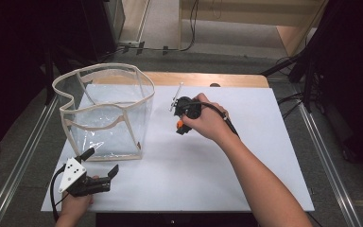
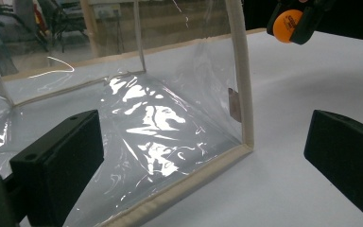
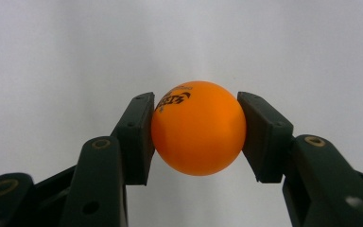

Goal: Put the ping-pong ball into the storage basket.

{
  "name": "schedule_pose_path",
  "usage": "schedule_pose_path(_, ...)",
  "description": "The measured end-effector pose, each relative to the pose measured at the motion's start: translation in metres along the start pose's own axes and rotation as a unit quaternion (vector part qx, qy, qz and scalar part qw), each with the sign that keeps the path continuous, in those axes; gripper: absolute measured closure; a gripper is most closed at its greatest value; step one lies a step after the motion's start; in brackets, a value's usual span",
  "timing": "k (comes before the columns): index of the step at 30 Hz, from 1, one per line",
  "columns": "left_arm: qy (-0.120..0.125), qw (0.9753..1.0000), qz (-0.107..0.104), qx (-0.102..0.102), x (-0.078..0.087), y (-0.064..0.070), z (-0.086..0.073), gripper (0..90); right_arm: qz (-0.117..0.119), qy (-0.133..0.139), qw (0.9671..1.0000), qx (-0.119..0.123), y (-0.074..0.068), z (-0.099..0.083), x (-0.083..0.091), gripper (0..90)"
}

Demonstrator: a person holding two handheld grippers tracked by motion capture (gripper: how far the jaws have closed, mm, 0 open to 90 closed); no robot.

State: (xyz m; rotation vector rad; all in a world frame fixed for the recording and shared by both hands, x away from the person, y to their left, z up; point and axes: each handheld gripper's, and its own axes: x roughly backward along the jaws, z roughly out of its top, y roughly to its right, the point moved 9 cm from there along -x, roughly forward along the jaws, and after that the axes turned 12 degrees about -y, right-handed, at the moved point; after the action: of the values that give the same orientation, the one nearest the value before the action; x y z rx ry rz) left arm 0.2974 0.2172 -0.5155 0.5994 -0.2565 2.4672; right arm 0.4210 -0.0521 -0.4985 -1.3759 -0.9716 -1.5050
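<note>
At the lower left of the high view, nearest the camera, the left gripper (image 1: 103, 163) is held low over the white tabletop (image 1: 246, 156), its jaws spread wide with nothing between them. In the left gripper view the two black jaws stand far apart at the lower corners of the frame, and the near bottom corner of the clear bag (image 2: 170, 137), edged in cream trim, lies just ahead of them and toward the left jaw.

Farther up, near the middle of the high view, the right gripper (image 1: 181, 126) is carried in the right hand (image 1: 208, 120), and an orange ball (image 1: 180, 124) is pinched between its jaws. In the right gripper view the ball (image 3: 198, 127) is seen clamped at its two sides by the pads, the jaws closed only as far as the ball's width allows, with bare white surface behind.

The relation that matters is judged to be this: the open top of the bag (image 1: 105, 78) lies to the left of the ball in the high view and slightly farther up the frame, with a gap of tabletop between them. The right hand is the nearer one to that opening, while the left jaws are nearer the bag's base.

Whether the ball is lifted off the tabletop or resting on it cannot be told. The print on the ball is too small to read. The bag's far wall is hard to make out through the glare.
</note>
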Motion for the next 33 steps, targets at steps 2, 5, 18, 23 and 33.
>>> schedule_pose_path(2,0.0,1.0,0.0,0.0,0.0,0.0,0.0,0.0,0.0,0.001,1.0,0.001,0.0,0.001,0.001,47.5)
schedule_pose_path(5,0.0,1.0,0.0,0.0,0.0,0.0,0.0,0.0,-0.001,0.001,1.0,-0.002,0.0,0.002,0.006,47.5)
schedule_pose_path(18,0.001,1.0,-0.001,0.001,0.0,0.0,0.0,0.0,-0.002,0.014,0.9999,0.009,0.001,0.014,0.03,47.5)
schedule_pose_path(23,0.001,1.0,-0.001,-0.001,0.0,0.0,0.0,0.0,-0.004,0.016,0.9998,0.011,0.002,0.016,0.037,47.5)
schedule_pose_path(33,0.001,1.0,0.0,0.001,0.0,0.0,0.0,0.0,0.003,0.017,0.9997,0.016,0.002,0.023,0.05,47.5)
